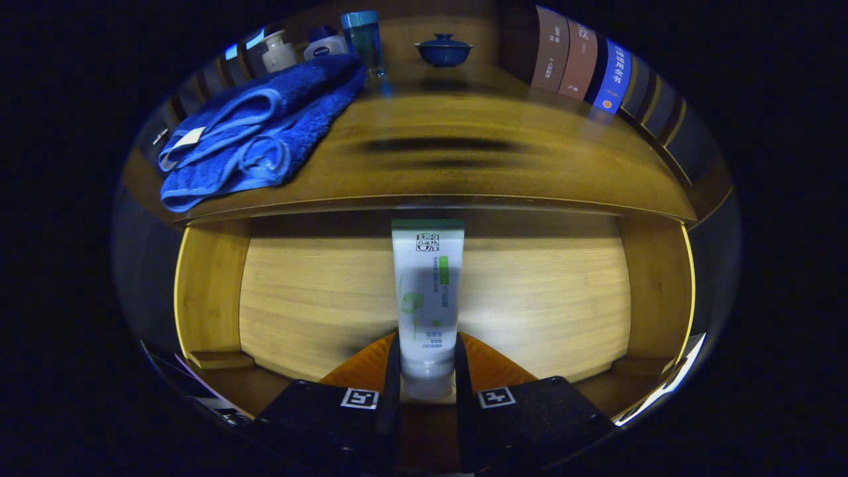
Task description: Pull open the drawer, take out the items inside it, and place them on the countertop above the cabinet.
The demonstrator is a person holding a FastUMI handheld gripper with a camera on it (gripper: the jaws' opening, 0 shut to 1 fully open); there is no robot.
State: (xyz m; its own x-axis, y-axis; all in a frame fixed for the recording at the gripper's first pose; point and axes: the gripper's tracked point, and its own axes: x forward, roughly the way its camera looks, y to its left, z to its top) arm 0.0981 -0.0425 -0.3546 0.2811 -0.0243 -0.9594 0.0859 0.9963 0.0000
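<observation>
the jaws [427, 371] are closed on a white tube [427, 291], one finger pressing each side of its lower, cap end. the tube stands upright between them, its flat crimped end pointing up and reaching almost to the front edge of the bench [464, 165]. green print runs down its face; the lettering is too small to make out.

behind the tube lies the open drawer [318, 298], a pale wooden box with a light, grained bottom and darker side walls to the left and right. the tube casts a shadow onto the drawer bottom just to its right.

above the drawer, the bench runs across as a broad brown wooden top, with a dark blurred smear across its middle. on its left part lies a crumpled blue towel [252, 132] with lighter blue trim and a small white tag, one corner hanging over the front edge.

beyond the towel, at the back of the bench, stand a small clear bottle [278, 53], a white jar with a dark blue lid [324, 43] and a tall blue-topped cup [364, 40], close together. to their right, well apart from them, sits a dark blue lidded bowl [443, 50]. further right a row of books [580, 63] stands upright against the back, brown spines first, then a blue one, then darker ones curving away.
</observation>
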